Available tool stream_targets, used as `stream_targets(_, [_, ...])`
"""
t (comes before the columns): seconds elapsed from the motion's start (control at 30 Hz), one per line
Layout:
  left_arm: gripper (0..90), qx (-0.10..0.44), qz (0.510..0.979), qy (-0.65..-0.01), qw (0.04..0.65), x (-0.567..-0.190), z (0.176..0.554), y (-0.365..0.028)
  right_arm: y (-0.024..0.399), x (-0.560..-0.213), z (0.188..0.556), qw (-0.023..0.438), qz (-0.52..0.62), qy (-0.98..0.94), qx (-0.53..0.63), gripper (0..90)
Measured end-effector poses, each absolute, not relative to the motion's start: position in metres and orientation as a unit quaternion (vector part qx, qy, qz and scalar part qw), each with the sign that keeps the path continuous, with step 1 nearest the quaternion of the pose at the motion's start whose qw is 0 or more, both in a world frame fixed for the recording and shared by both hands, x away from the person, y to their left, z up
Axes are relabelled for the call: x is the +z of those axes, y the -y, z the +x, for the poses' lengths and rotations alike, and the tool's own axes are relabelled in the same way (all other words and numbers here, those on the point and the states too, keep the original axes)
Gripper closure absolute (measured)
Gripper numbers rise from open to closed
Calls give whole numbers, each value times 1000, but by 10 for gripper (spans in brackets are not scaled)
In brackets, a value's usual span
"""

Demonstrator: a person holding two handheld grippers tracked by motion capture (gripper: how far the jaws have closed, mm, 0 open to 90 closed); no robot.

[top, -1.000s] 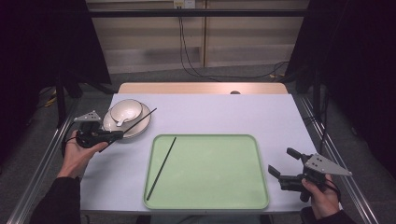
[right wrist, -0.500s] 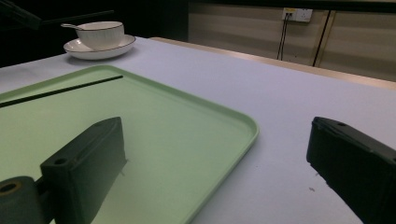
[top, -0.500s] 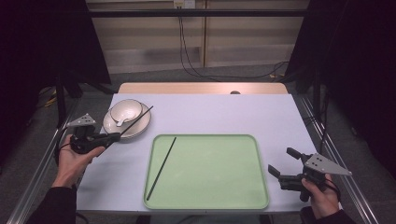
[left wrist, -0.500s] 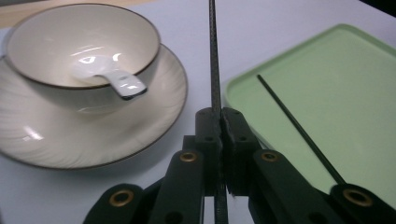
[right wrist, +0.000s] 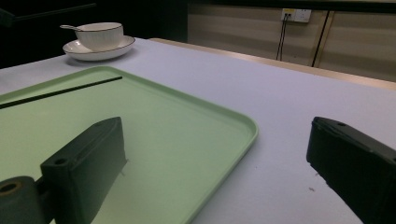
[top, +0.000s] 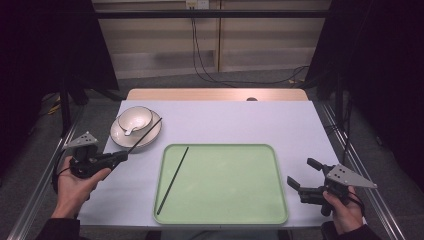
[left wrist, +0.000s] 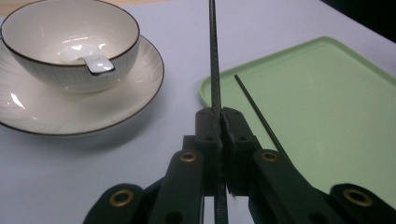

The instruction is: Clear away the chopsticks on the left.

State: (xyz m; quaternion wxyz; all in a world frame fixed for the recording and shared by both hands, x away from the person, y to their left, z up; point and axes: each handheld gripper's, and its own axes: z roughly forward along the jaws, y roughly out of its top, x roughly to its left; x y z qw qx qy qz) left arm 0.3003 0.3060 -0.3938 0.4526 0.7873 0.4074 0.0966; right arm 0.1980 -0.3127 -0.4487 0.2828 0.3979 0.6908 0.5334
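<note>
Bowl (left wrist: 70, 44) and saucer (left wrist: 135, 88): glazed ceramic, glossy, with highlights; saucer finely ribbed. Held chopstick (left wrist: 214, 60): black, matt, finely ridged. Tray (top: 240, 200): pale green plastic, smooth, satin. Surface (top: 240, 122): matt, pale lilac covering. Left tongs (left wrist: 219, 126): matt black plastic with brass-coloured rivets.

Lab-like recording booth: framed table (top: 220, 125), black curtains (top: 385, 75), wall cables (top: 200, 55).

Black chopstick (top: 143, 136), pale green tray (top: 235, 210), dark-rimmed white bowl (top: 135, 118)
</note>
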Motion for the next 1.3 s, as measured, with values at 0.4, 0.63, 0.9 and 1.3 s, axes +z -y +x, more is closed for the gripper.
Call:
stream_targets(0.4, [860, 106, 788, -420, 437, -403, 259, -279, 312, -448, 198, 285, 398, -689, 534, 43])
stream_targets(0.63, [860, 109, 760, -460, 446, -402, 235, -263, 312, -448, 198, 284, 397, -690, 534, 43])
stream_targets(0.9, [860, 100, 761, -471, 436, -409, 234, -245, 312, -448, 198, 284, 398, -689, 535, 43])
stream_targets(1.3, [858, 94, 763, -496, 405, -424, 248, -211, 310, -448, 198, 282, 397, -690, 535, 43])
